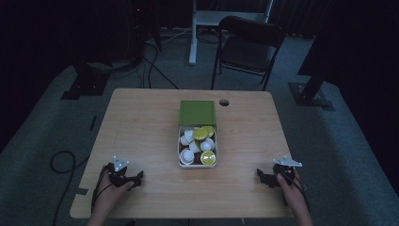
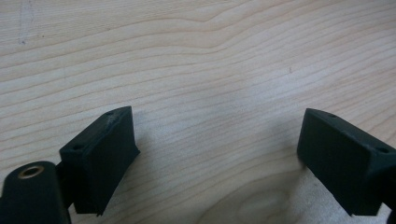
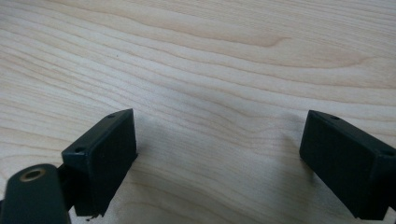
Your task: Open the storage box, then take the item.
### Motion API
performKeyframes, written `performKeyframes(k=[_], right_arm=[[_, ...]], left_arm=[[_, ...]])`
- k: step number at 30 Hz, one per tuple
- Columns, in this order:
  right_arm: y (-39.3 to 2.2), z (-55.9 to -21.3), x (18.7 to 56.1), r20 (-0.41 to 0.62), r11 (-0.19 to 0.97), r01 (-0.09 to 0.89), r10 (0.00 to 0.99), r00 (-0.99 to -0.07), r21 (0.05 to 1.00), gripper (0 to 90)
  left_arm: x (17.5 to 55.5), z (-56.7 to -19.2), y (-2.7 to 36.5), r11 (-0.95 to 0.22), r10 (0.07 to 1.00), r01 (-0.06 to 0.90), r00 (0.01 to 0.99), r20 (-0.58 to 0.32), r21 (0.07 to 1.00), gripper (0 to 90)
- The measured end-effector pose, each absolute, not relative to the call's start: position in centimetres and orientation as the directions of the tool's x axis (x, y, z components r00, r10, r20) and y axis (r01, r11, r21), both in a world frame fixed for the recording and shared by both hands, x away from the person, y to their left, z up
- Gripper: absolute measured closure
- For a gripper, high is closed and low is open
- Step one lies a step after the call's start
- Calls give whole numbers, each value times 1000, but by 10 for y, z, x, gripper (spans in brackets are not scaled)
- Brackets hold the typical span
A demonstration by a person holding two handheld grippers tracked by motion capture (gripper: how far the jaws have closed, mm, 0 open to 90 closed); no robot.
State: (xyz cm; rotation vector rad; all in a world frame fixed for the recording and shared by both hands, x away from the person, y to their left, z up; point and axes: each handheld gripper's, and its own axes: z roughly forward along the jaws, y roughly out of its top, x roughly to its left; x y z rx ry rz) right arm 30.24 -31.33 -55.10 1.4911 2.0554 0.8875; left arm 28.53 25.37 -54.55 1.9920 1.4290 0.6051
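A: While you hold both tongs low at the near edge of the table [image 1: 141, 136], quick check — left gripper [image 1: 139, 178] state?

B: Your left gripper's jaws stand wide apart. From the left gripper view, bare wood grain between the two black pads [image 2: 105, 158], nothing gripped. Jaws point inward along the tabletop, toward your right gripper.

A: Right gripper [image 1: 260, 175]?

B: Same. Jaws spread wide, pads [image 3: 106, 156] just over bare wood in the right gripper view, nothing between them. It points inward too, toward your left one. Each hand wraps its gripper body, cable trailing back off the near edge.

A: Where's the box?

B: White box [image 1: 179, 151] of capsules sits between your two grippers and farther out from you, well apart from both jaw sets. Roughly midway, a bit nearer your right gripper's side than dead centre is hard to call.

A: Contents?

B: White capsules [image 1: 187, 156] on the side toward your left gripper, yellow-green foil-topped ones [image 1: 208, 158] toward your right gripper. All piled loosely, count too small to tell.

A: Lid?

B: Green lid [image 1: 197, 112] lies flat just beyond the box, on the far side from your grippers, touching or nearly touching its far rim. Can't tell whether it is hinged.

A: Anything else on the table?

B: A round cable hole [image 1: 224, 102] beyond the lid, toward your right gripper's side.
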Motion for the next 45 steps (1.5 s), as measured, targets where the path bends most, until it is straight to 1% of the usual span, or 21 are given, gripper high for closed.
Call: performKeyframes(k=[14,20,28,31,36,45], right_arm=[[-313,-551,302,14,213,659,947,-320,721,105],[-313,-551,302,14,213,660,947,-321,721,105],[-309,-550,298,25,187,672,956,-293,717,106],[-306,-548,298,42,183,673,952,-303,716,106],[-297,-542,298,39,188,666,950,-311,722,106],[-277,-523,299,49,207,631,930,-364,747,127]], left_arm=[[286,-546,253,-233,949,672,315,14,703,99],[286,-546,254,-245,944,671,331,13,699,86],[287,-546,255,-254,940,669,341,14,699,82],[289,-546,255,-260,937,670,350,13,696,70],[290,-546,255,-271,933,672,360,17,689,30],[290,-547,255,-274,932,672,362,17,688,24]])
